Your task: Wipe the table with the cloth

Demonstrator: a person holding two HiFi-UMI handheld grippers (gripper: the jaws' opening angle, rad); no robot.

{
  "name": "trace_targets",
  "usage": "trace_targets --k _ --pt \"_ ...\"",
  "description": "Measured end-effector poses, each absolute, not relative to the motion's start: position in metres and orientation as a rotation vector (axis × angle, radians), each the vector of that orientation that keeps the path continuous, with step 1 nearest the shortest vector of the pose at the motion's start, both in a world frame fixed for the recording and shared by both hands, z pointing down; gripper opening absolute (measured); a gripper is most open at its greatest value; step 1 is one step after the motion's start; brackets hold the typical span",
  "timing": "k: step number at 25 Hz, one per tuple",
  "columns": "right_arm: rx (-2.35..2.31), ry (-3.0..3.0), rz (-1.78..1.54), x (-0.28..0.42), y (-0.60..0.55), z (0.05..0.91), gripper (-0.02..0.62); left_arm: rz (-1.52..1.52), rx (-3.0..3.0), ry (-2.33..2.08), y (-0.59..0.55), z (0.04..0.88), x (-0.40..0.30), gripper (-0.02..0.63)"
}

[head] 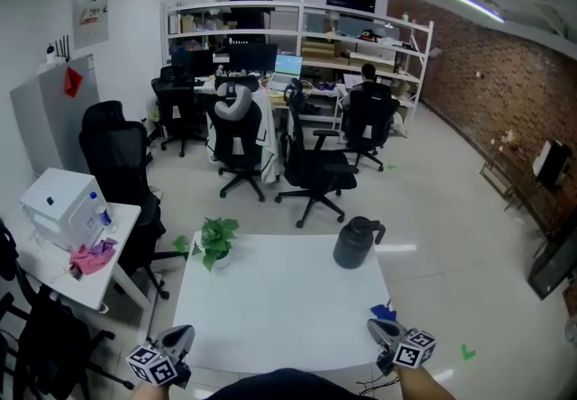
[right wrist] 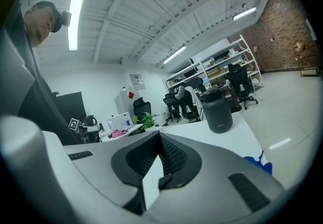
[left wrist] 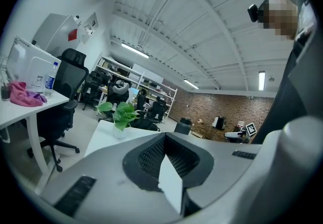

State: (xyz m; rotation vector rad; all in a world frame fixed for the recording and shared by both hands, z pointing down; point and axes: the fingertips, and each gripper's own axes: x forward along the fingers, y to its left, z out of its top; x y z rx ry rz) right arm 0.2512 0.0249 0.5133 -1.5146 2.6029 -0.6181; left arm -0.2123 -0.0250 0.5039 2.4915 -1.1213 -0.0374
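While cloth [head: 384, 310] hugs right table [head: 270, 308] edge; plant [head: 215, 240], jug [head: 357, 242] at far corners

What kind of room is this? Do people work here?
Most likely an office. There are rolling chairs, computer screens and long shelves at the back.

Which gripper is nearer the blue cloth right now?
Right. The right gripper sits just behind the blue cloth at the near right edge of the table. The left gripper is across the table, at its near left corner.
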Motion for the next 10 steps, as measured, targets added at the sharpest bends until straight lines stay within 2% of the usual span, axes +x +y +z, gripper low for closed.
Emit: trace_targets --k 10 --pt "-1.513 2.619 -0.603 0.246 0.033 0.508 0.000 -0.048 2.499 -1.117 -0.018 0.500 -0.217 0.000"
